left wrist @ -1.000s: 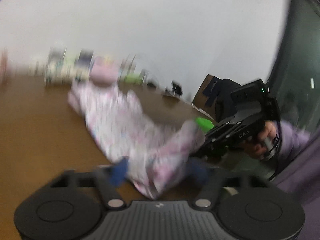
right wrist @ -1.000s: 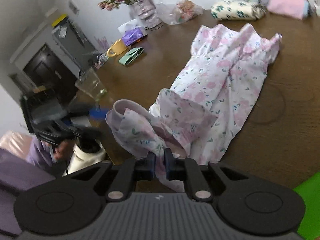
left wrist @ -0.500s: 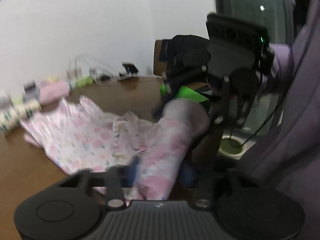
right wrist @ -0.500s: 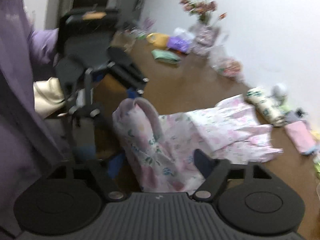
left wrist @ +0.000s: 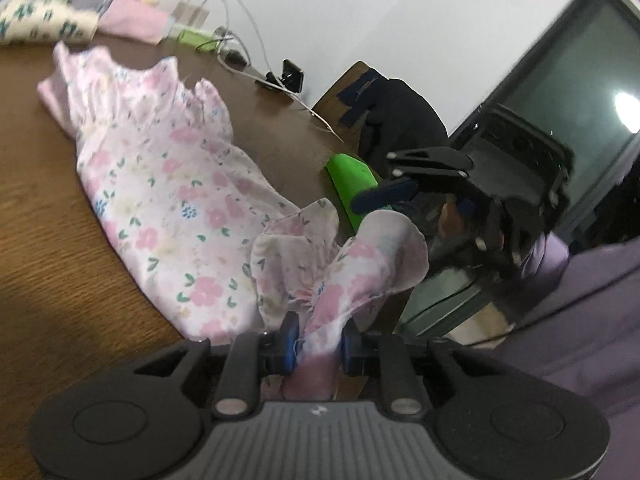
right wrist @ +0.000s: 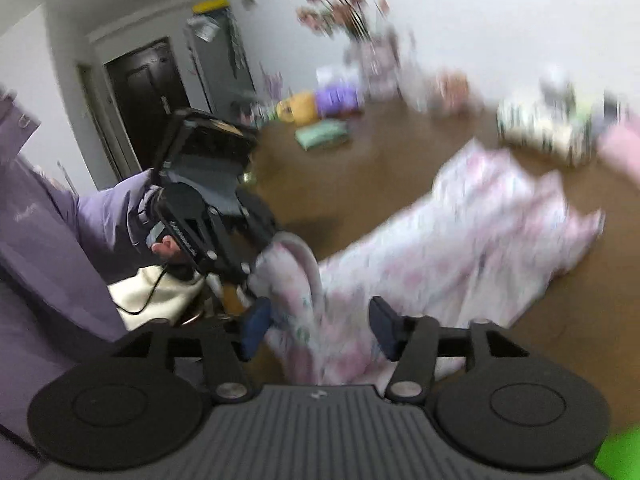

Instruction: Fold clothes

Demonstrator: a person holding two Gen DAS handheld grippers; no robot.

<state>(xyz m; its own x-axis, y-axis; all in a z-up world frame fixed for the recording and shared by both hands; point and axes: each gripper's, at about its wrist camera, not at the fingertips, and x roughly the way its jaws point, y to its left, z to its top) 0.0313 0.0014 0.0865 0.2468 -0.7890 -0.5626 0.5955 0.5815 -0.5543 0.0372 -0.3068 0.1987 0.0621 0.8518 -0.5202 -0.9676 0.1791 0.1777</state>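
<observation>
A pink floral dress [left wrist: 168,168] lies spread on the brown wooden table [left wrist: 36,220], its near end bunched up at the table's edge. My left gripper [left wrist: 318,344] is shut on that bunched end and holds it lifted. My right gripper [right wrist: 320,324] is open, its blue pads on either side of the dress [right wrist: 460,240] without pinching it. In the left wrist view the right gripper [left wrist: 404,196] hovers just right of the raised fabric. In the right wrist view the left gripper [right wrist: 244,276] grips the cloth close by.
Folded clothes [left wrist: 44,24] and a pink one [left wrist: 132,24] lie along the far wall with cables [left wrist: 240,52]. A green object [left wrist: 352,184] sits at the table edge beside a chair with dark clothing [left wrist: 400,116]. A flower vase [right wrist: 372,64], yellow cup [right wrist: 300,106] and green cloth [right wrist: 322,136] stand far left.
My right gripper has let go of the dress and opened. My left gripper has closed on the bunched end. Both cameras swung round sharply.
</observation>
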